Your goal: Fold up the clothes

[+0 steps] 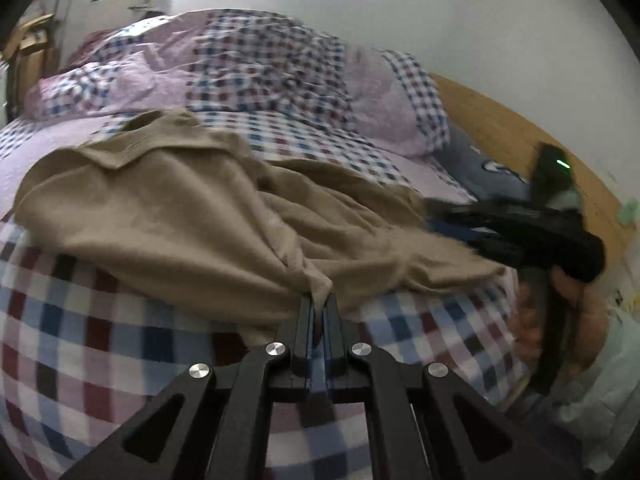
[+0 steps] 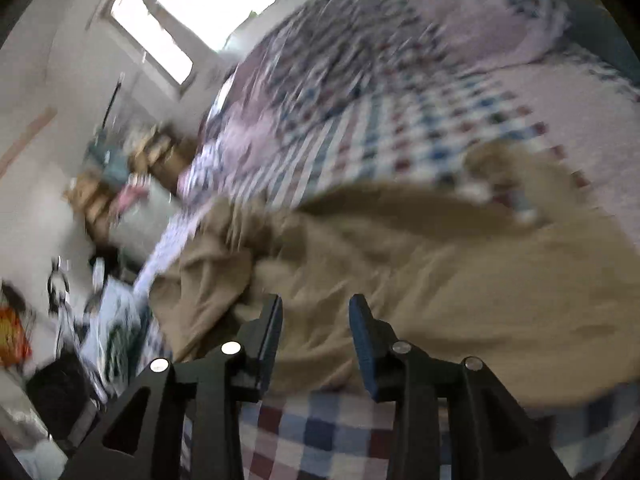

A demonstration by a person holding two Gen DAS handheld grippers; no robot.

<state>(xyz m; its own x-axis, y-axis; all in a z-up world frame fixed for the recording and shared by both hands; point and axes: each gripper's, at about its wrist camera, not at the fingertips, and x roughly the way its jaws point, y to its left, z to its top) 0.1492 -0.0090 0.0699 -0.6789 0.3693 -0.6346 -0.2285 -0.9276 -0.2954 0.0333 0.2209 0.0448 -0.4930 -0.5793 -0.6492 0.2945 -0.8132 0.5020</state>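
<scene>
A tan collared shirt (image 1: 168, 216) lies crumpled across a bed covered in a checked blanket (image 1: 80, 344), with a heaped checked-and-lilac duvet (image 1: 256, 68) behind it. The left tongs (image 1: 320, 308) are clamped on a pinched fold at the shirt's near edge. The right tongs (image 2: 316, 312) stand open, fingers apart, just above the shirt's fabric (image 2: 440, 280); that view is motion-blurred. A wooden headboard (image 1: 520, 140) runs along the white wall

We see a tan garment (image 1: 168, 216) of soft, matt, fuzzy knit pinched in the left gripper (image 1: 320, 300), matt black plastic with shiny metal rivets. Beneath it a checked cloth bedsheet (image 1: 80, 320); right, smooth wooden headboard (image 1: 500, 128).
</scene>
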